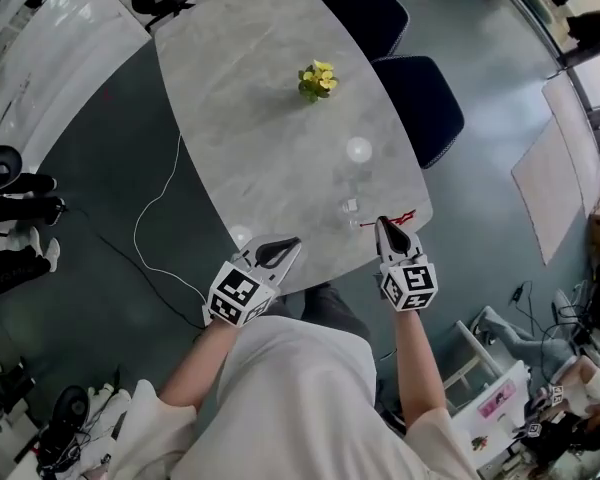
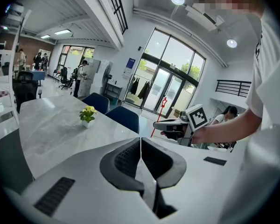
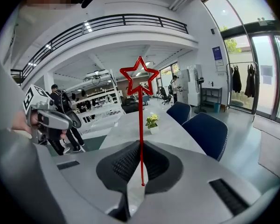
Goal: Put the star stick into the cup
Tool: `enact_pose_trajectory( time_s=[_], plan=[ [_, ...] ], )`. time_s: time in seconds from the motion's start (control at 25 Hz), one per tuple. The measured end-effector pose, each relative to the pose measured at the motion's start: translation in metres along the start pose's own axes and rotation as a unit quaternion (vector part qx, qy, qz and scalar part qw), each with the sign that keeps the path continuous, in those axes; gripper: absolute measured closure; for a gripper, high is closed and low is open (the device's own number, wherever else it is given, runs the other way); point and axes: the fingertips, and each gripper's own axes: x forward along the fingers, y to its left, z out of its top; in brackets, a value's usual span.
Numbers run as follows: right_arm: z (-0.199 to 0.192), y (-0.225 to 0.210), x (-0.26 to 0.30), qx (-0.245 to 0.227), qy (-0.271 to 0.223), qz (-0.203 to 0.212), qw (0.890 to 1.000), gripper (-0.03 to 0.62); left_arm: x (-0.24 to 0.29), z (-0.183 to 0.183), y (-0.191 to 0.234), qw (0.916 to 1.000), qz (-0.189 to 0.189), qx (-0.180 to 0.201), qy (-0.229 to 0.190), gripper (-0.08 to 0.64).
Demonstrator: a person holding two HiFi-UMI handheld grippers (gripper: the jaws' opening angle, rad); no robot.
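Big grey marble table (image 1: 270,118) with two dark blue chairs (image 1: 420,103) along its right side. Both claws are at the near edge. The left claw (image 2: 140,141) is pressed together with nothing in it. The right claw (image 3: 141,146) is pinching the red star stick (image 3: 140,120) by its lower end, star sticking out past the tips. A little yellow potted plant (image 1: 317,80) stands mid-table. What looks like a clear cup (image 1: 358,150) stands between the plant and the right claw, apart from the stick.

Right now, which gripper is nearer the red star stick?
Right. The right gripper is shut on the star stick; the left gripper, shut and empty, sits apart to the stick's left.
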Motion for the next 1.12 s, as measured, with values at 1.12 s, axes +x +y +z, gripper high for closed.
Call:
enact_pose_trajectory(
  time_s=[1.12],
  plan=[
    [-0.116, -0.055, 0.121, -0.04, 0.114, 0.033, 0.992, 0.569, 0.064, -0.051, 0.013, 0.9953, 0.055, -0.076, 0.026, 0.535]
  ],
)
